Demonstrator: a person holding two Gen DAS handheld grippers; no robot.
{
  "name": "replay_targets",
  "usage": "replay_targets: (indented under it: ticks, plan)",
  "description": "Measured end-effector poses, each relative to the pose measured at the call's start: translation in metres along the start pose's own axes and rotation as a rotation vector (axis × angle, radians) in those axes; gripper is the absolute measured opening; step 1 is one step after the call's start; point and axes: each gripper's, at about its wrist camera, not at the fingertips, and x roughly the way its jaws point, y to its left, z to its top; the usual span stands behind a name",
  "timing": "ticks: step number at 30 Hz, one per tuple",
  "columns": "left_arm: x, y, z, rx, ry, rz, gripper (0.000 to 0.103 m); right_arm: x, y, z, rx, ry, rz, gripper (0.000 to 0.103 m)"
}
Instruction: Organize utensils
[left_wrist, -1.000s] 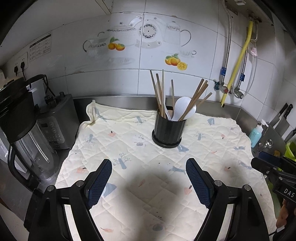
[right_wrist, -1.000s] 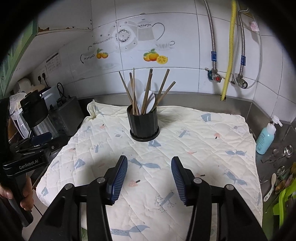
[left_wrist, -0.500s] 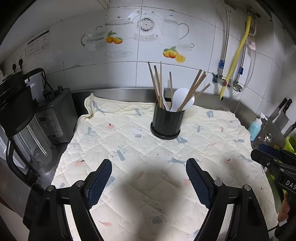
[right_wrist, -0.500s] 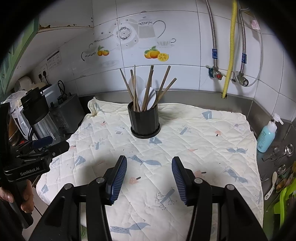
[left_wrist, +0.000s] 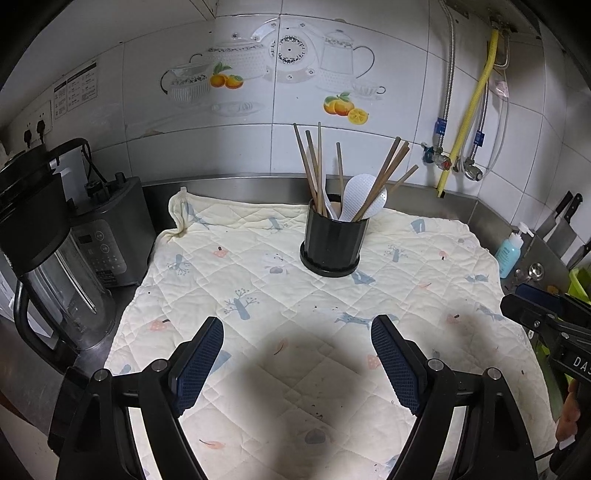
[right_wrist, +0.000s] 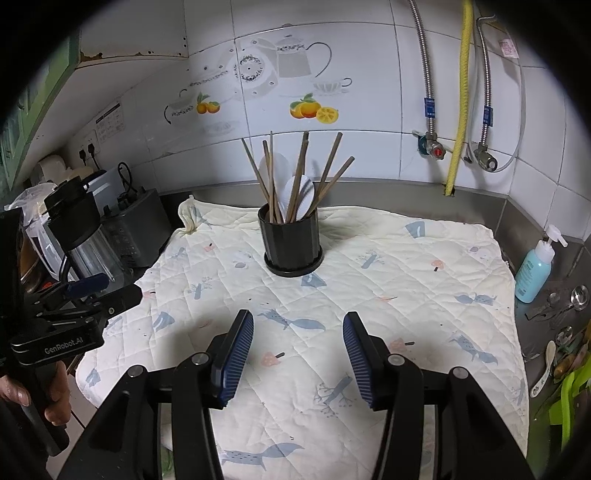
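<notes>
the black utensil holder stands upright at the centre of the frame, toward the back of a quilted cream cloth spread over the steel bench. it already carries a fan of wooden chopsticks and a white rice paddle, all leaning outward against its rim. nothing loose lies on the cloth.

the left tool hangs at the bottom of its view with its jaws spread wide and empty; the right tool sits low in its own view, jaws parted about halfway, also empty. both are well apart from the holder.

risks, as i judge them: the chopsticks splay in several directions, so a tool coming in from the front could knock a tip and lever the holder over. the holder looks like a smooth, faceted plastic cup on a saucer-like foot, resting on soft padded fabric that gives it a less firm footing. the sticks are thin, round and slick, easy to roll out of the ribbed blue pads. the paddle's dimpled blade is broad and could catch neighbouring sticks if pulled. dragging on the cloth would bunch it toward the blender at the left.
</notes>
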Motion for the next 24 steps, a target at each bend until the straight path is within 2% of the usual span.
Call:
replay_targets:
  ticks: [24]
  plan:
    - [-0.0046, 0.0022, 0.0011, 0.003, -0.006, -0.002, 0.088, -0.0012, 0.004, 0.0011, -0.003, 0.0, 0.008, 0.056]
